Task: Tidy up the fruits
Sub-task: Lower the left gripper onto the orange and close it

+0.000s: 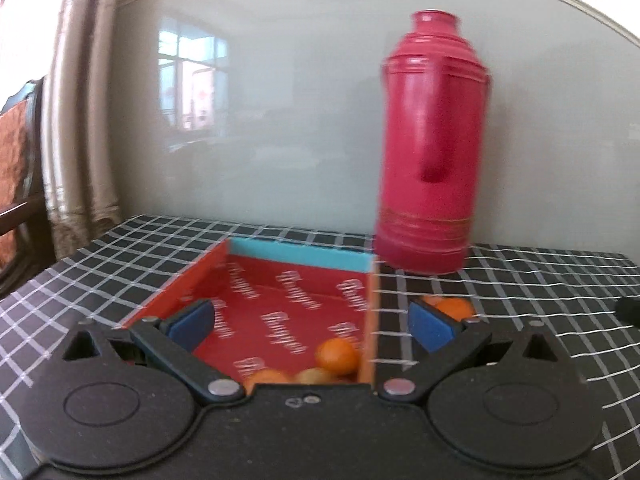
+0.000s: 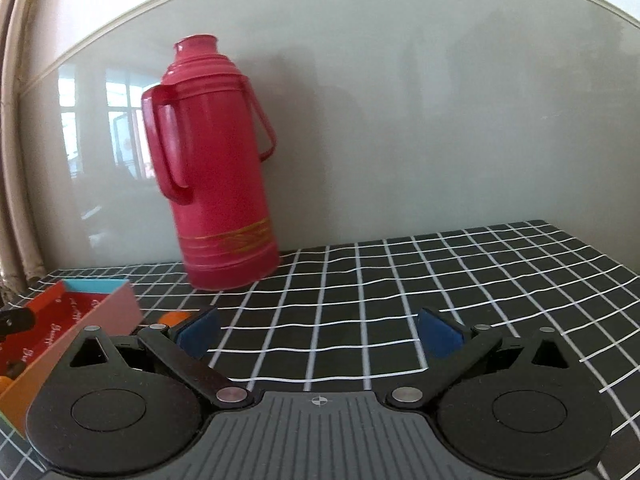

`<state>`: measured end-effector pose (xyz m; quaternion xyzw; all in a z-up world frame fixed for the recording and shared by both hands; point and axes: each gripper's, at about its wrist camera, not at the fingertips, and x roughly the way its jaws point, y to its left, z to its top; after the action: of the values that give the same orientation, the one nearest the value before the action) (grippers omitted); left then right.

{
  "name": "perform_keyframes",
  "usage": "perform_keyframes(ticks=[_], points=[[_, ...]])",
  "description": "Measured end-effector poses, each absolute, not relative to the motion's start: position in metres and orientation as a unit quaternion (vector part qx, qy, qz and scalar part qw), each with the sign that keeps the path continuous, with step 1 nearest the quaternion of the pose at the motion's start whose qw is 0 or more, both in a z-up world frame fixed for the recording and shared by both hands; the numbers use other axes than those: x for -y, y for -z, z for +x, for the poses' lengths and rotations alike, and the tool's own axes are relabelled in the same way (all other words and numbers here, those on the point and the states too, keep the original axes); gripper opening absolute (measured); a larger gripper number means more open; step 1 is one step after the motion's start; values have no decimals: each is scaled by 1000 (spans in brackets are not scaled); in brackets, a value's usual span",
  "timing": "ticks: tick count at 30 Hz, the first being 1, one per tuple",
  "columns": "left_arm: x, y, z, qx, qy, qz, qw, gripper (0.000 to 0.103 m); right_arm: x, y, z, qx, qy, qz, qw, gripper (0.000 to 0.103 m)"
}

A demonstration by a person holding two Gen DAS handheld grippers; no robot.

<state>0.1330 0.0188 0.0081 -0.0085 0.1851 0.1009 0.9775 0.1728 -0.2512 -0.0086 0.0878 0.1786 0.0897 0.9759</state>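
A shallow red box (image 1: 280, 308) with a teal far wall sits on the checked tablecloth. Small orange fruits (image 1: 337, 356) lie in its near right corner. Another orange fruit (image 1: 454, 307) lies on the cloth outside the box, behind my left gripper's right pad. My left gripper (image 1: 310, 325) is open and empty, held above the box's near end. In the right wrist view the box (image 2: 76, 320) is at the far left, with an orange fruit (image 2: 175, 317) beside it. My right gripper (image 2: 318, 338) is open and empty above bare cloth.
A tall red thermos (image 1: 430, 148) stands behind the box near the wall, also in the right wrist view (image 2: 218, 176). The black grid tablecloth (image 2: 440, 280) covers the table. A curtain (image 1: 76, 120) and a chair (image 1: 16, 184) are at the left.
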Motion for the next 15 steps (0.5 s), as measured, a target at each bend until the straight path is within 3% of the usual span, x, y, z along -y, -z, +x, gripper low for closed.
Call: perform_keyframes(ticks=[6, 10, 15], points=[[30, 0, 160, -192, -52, 19, 980, 94, 272, 14, 179, -181, -71, 97, 976, 103], [60, 12, 187, -215, -21, 39, 976, 71, 286, 19, 188, -189, -60, 109, 974, 103], [77, 30, 224, -251, -24, 47, 966, 63, 299, 26, 199, -204, -49, 120, 970, 103]])
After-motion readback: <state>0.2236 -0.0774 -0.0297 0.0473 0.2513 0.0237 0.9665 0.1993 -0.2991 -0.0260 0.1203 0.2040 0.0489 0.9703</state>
